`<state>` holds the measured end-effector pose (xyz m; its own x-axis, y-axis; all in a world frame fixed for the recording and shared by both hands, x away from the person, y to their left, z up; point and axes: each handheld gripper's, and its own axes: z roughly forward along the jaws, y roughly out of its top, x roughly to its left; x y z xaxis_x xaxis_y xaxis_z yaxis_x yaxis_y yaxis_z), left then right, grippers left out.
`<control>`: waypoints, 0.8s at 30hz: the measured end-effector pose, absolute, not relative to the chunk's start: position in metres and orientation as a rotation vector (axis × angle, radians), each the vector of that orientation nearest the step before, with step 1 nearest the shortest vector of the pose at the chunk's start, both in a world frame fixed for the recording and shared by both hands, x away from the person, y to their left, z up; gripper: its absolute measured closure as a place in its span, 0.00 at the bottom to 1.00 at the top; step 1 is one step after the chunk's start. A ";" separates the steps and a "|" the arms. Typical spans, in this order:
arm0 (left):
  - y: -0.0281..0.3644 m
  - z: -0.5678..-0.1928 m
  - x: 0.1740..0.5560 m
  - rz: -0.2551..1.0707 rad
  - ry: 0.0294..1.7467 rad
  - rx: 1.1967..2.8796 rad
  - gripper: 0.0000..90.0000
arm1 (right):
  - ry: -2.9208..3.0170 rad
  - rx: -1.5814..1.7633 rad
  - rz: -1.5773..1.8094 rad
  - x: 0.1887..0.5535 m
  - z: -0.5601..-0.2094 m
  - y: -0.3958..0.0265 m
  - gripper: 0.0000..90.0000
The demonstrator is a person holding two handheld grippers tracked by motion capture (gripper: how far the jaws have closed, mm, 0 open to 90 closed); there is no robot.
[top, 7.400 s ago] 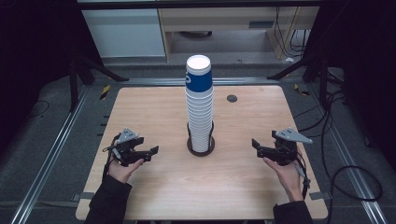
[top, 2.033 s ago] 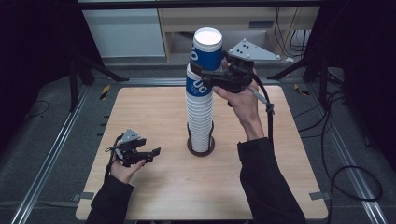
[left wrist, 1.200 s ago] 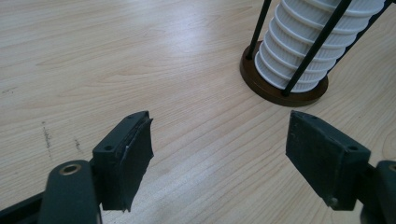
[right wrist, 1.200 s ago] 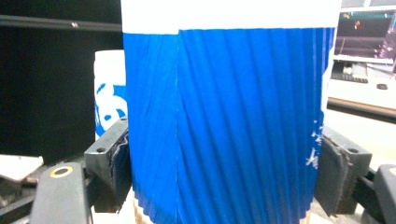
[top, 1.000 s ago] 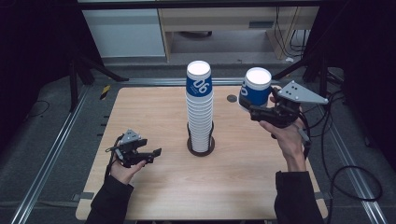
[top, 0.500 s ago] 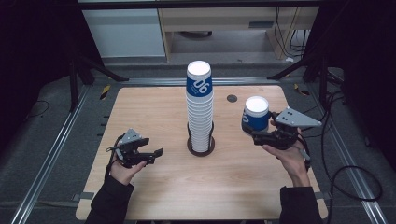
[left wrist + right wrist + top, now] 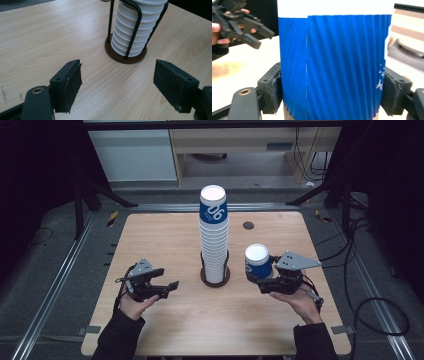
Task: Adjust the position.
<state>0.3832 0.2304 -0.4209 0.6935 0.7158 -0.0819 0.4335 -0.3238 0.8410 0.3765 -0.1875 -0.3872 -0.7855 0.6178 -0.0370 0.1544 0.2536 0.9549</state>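
Note:
A tall stack of paper cups (image 7: pixel 214 237) stands upside down in a dark wire holder (image 7: pixel 215 275) at the table's middle; the top cup is blue with white print. My right gripper (image 7: pixel 260 279) is shut on a single blue cup (image 7: pixel 258 261), held upside down just above the table to the right of the stack. Up close, that blue cup (image 7: pixel 332 65) sits squeezed between both pads (image 7: pixel 274 88). My left gripper (image 7: pixel 167 289) rests open at the left of the stack, low over the wood. Its jaws frame bare table, with the stack's ribbed white cups (image 7: pixel 136 27) ahead.
The wooden table (image 7: pixel 150 245) has a small dark round hole (image 7: pixel 248 225) at the back right. Metal rails and cables run beside the table on both sides. The left hand and its gripper (image 7: pixel 239 20) appear far off in the right gripper view.
My right gripper took the top cup off the stack, carried it right and lowered it toward the table. The left gripper stayed where it was.

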 end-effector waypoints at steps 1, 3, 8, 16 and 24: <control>0.229 -0.420 0.383 0.382 0.880 1.971 0.24 | 2.142 0.696 1.547 0.376 -0.389 -0.186 0.23; 0.227 -0.418 0.380 0.371 0.864 1.970 0.24 | 2.163 0.675 1.537 0.375 -0.391 -0.183 0.23; 0.220 -0.412 0.375 0.352 0.812 1.970 0.24 | 2.236 0.609 1.546 0.372 -0.397 -0.173 0.23; 0.208 -0.408 0.368 0.310 0.739 1.986 0.24 | 2.370 0.503 1.522 0.371 -0.412 -0.149 0.23; 0.199 -0.407 0.364 0.268 0.677 2.004 0.23 | 2.454 0.442 1.513 0.372 -0.427 -0.131 0.23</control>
<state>0.3638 0.1985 -0.4066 0.8212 0.5638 -0.0882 0.3514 -0.3778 0.8566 0.3718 -0.1314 -0.4272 -0.9295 0.3675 -0.0320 0.1364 0.4231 0.8958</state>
